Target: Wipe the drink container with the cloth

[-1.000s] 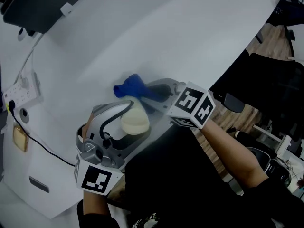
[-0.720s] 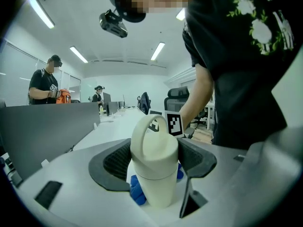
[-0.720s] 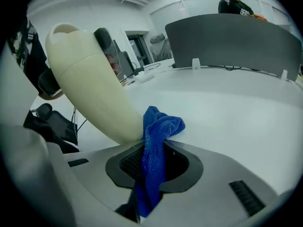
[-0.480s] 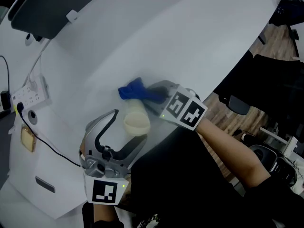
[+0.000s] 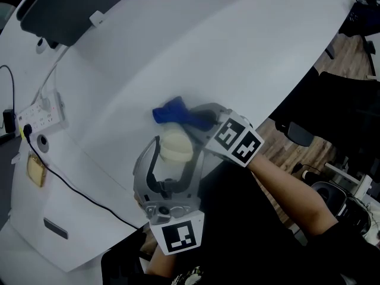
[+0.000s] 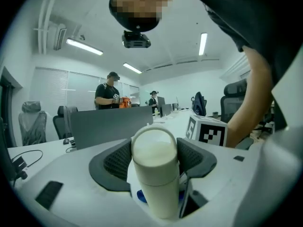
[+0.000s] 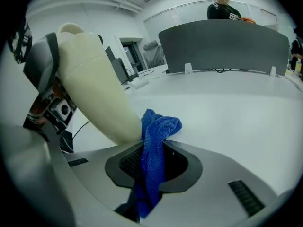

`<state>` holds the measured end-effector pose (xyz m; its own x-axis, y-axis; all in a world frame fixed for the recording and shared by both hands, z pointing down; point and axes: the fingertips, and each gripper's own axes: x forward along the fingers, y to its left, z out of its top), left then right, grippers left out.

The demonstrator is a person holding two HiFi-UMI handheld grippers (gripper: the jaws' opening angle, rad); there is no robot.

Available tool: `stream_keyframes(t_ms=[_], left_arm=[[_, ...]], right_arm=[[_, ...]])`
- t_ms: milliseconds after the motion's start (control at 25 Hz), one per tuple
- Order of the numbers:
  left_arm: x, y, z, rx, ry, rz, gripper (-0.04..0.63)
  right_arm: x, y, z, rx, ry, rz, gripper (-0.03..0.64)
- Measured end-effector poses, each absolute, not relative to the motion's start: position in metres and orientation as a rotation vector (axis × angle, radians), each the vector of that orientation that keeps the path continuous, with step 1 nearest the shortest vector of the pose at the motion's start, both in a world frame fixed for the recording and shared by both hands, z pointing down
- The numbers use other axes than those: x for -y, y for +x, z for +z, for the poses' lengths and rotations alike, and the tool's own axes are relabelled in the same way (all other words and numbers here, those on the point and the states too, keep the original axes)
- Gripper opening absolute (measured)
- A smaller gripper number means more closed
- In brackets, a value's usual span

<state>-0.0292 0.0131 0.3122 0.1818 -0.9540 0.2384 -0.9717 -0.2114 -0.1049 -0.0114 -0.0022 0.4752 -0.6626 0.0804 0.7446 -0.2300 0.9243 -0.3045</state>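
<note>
A cream drink container [image 5: 176, 146] stands on the white table [image 5: 237, 58], near its front edge. My left gripper [image 5: 175, 152] reaches round it from the near side. In the left gripper view its jaws are closing and both dark pads [image 6: 117, 161] touch the container [image 6: 154, 174]. My right gripper [image 5: 199, 119] is shut on a blue cloth [image 5: 172, 113] just behind the container. In the right gripper view the cloth [image 7: 154, 150] hangs between the jaws of the right gripper [image 7: 154, 163], its bunched top against the leaning container [image 7: 94, 84].
A power strip [image 5: 38, 117] with a black cable lies at the table's left end. A dark divider panel [image 5: 71, 10] stands at the far left. Black office chairs [image 5: 350, 117] stand off the right edge. People [image 6: 109, 96] stand at desks far behind.
My left gripper drew back off the container to the lower left, then swung right and now surrounds it again from the near side. The right gripper and cloth have barely moved.
</note>
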Motion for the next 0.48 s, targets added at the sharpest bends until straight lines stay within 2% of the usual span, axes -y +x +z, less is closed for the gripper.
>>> stream_keyframes(t_ms=[240, 360, 480], left_arm=[[-0.020, -0.018, 0.311, 1.382, 2.829, 0.374, 0.290], [-0.018, -0.019, 0.310, 1.123, 2.943, 0.351, 0.290], [-0.017, -0.016, 0.312, 1.004, 2.967, 0.330, 0.290]], right_arm=[[0.020, 0.001, 0.397, 2.468, 0.135, 0.725, 0.071], [0.020, -0.001, 0.339, 2.606, -0.046, 0.830, 0.071], [0.011, -0.011, 0.327, 2.636, -0.187, 0.877, 0.071]])
